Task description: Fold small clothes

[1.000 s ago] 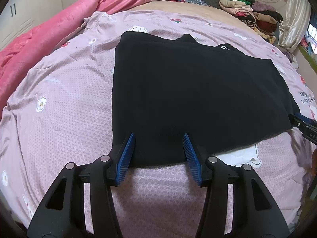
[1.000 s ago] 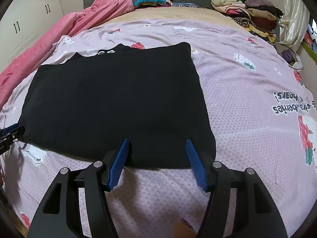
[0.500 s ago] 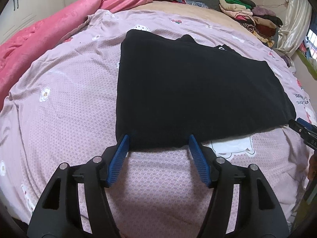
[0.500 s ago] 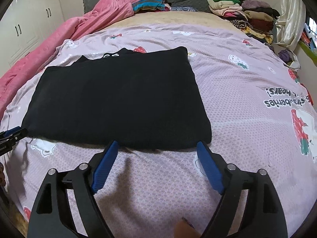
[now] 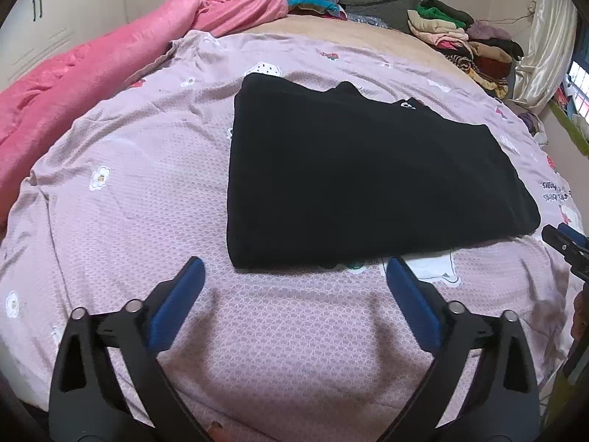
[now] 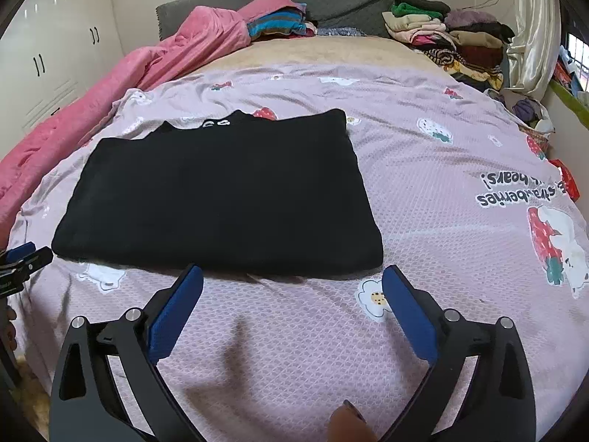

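Both claws, left claw (image 5: pixel 294 272) and right claw (image 6: pixel 292 280), were held apart, empty, just short of the folded black garment (image 6: pixel 221 195); "strawberries" was read, inverted, on the bedsheet (image 6: pixel 460 154).

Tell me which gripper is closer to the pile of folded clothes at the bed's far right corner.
Right. The right gripper sits at the black garment's right end, the side of the clothes pile. The left gripper is at the garment's opposite end.

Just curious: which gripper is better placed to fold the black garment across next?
Roughly even, perhaps the right gripper: open, nearer the black garment's corner; the left gripper, also open, faces its opposite end.
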